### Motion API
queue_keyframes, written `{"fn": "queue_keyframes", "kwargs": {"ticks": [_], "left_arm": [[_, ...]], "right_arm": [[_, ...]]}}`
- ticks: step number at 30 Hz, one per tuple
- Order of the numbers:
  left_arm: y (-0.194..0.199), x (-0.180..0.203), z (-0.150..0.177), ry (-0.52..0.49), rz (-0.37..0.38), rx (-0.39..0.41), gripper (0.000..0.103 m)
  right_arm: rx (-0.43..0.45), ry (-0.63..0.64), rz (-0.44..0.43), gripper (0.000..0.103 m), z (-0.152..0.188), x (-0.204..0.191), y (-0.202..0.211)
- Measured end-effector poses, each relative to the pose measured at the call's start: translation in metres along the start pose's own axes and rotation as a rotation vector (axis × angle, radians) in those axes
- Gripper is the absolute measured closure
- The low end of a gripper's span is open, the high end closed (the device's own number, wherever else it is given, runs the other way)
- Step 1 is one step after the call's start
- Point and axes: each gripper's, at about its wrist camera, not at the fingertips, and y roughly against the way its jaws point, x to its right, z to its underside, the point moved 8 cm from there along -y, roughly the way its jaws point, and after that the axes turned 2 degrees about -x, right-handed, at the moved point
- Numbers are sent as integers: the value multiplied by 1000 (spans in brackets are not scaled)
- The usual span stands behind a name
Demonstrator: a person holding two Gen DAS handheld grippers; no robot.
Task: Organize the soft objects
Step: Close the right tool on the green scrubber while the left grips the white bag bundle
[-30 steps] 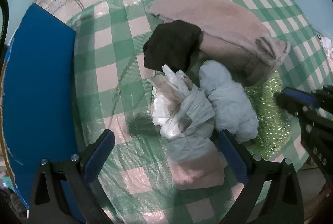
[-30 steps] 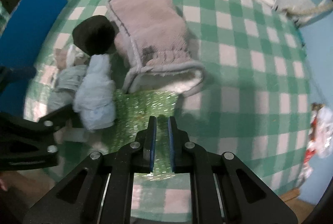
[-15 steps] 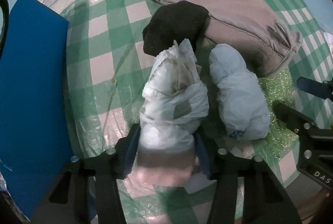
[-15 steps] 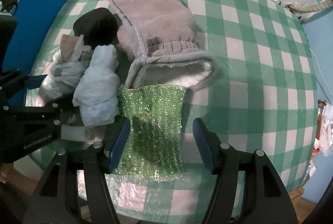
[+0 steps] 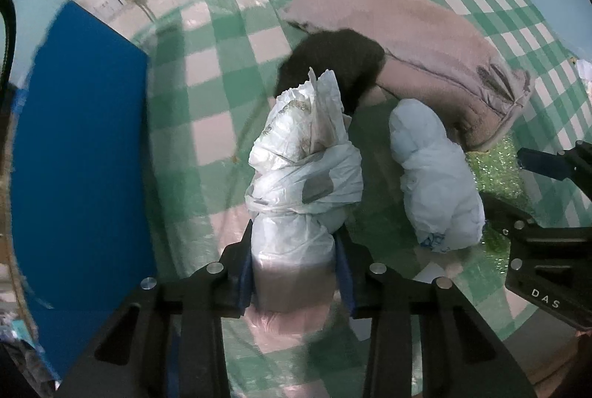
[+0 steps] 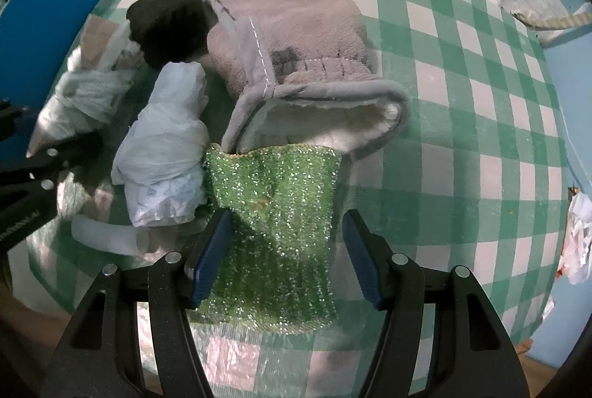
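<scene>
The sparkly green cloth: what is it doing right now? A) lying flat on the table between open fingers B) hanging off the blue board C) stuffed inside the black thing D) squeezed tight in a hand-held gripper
A: the sparkly green cloth lies flat on the checkered table, with the right hand-held gripper open around it, fingers clear of its sides.

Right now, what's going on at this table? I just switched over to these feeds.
The left gripper is shut on a knotted white plastic bag above the checked tablecloth. The right gripper is open, its fingers on either side of a glittery green cloth lying flat. A second white bag, a black bundle and a grey fleece slipper lie loose on the cloth, not yet sorted.
</scene>
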Motion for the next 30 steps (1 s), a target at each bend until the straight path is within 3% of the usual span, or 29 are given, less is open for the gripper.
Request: {"fn": "queue_keyframes", "kwargs": {"ticks": [3, 5, 12, 30], "left_arm": [[9, 0, -4, -15, -61, 37, 65], [15, -2, -7, -28, -102, 54, 65], [21, -4, -3, -34, -114, 77, 65], [52, -18, -2, -17, -132, 146, 65]], "right_arm": [[5, 7, -8, 41, 1, -4, -2], [9, 17, -24, 54, 2, -9, -2], [9, 61, -42, 85, 6, -33, 8], [99, 30, -25, 88, 1, -36, 68]]}}
